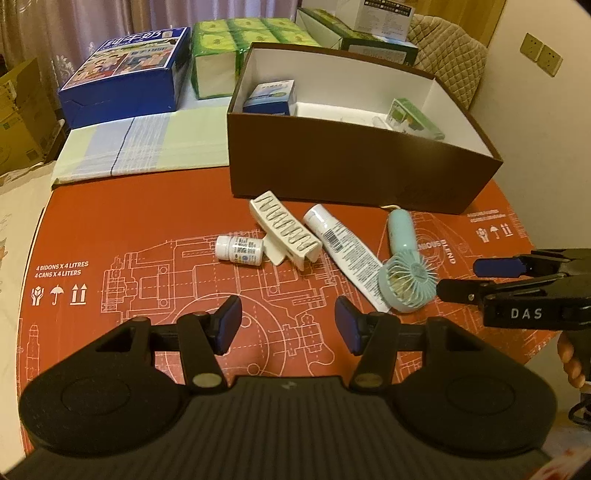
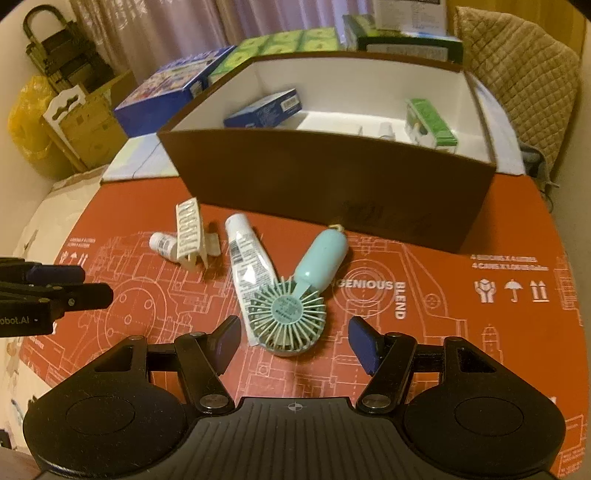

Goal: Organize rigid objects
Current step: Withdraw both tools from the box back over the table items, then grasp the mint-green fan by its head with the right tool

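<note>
Nearest, the left gripper (image 1: 288,325) and right gripper (image 2: 293,341) both hover with jaws wide and nothing between them, over a red printed cardboard sheet (image 1: 129,266). On it lie a mint-green handheld fan (image 2: 295,302), its head overlapping a white squeeze tube (image 2: 243,258), then a cream hair claw clip (image 1: 284,230) touching a small white pill bottle (image 1: 240,250). Behind stands an open brown cardboard box (image 1: 351,162) holding a blue carton (image 1: 271,96) and a green carton (image 1: 415,118). Farther back sit a blue milk case (image 1: 125,77), green tissue packs (image 1: 236,44), a quilted chair (image 2: 517,74) and curtains (image 1: 74,26).

Home: curtains (image 1: 74,33), quilted chair (image 1: 443,44).
</note>
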`<state>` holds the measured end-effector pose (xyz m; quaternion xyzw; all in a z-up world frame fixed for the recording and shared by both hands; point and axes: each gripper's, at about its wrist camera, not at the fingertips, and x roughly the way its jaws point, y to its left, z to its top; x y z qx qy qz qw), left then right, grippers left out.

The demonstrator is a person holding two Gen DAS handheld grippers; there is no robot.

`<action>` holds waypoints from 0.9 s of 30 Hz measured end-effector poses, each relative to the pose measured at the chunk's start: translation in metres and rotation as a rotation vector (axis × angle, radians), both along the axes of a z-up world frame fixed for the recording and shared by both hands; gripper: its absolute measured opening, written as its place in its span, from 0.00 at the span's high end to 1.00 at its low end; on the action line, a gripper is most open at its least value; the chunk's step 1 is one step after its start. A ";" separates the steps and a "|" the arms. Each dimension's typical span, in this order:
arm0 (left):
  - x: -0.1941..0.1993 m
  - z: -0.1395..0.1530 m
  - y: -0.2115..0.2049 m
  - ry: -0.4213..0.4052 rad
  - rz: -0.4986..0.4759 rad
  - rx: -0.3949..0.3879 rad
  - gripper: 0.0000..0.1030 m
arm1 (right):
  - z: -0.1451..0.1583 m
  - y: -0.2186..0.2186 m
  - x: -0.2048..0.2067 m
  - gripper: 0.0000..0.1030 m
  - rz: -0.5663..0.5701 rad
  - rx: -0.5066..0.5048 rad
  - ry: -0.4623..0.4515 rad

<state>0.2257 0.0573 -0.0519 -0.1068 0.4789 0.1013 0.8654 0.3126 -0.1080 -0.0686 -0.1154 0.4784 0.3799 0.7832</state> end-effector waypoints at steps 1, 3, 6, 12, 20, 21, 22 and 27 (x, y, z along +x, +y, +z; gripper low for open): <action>0.000 -0.002 0.000 0.004 0.004 0.001 0.50 | -0.003 0.003 0.000 0.40 0.008 -0.005 0.002; 0.000 -0.005 0.001 0.009 0.010 -0.002 0.50 | -0.009 0.009 0.001 0.40 0.024 -0.019 0.001; 0.001 -0.010 0.003 0.018 0.019 -0.001 0.50 | -0.021 0.018 0.005 0.40 0.033 -0.042 0.013; 0.002 -0.019 0.009 0.037 0.043 0.001 0.50 | -0.042 0.032 0.014 0.39 0.018 -0.074 0.033; 0.000 -0.027 0.014 0.059 0.061 -0.002 0.50 | -0.056 0.039 0.022 0.39 0.006 -0.050 0.034; -0.001 -0.028 0.014 0.061 0.063 -0.003 0.50 | -0.057 0.038 0.021 0.40 0.011 -0.046 0.031; -0.001 -0.029 0.015 0.063 0.065 -0.003 0.50 | -0.057 0.036 0.021 0.41 0.019 -0.042 0.025; 0.001 -0.033 0.016 0.069 0.057 -0.006 0.50 | -0.055 0.024 0.014 0.42 0.080 -0.047 -0.015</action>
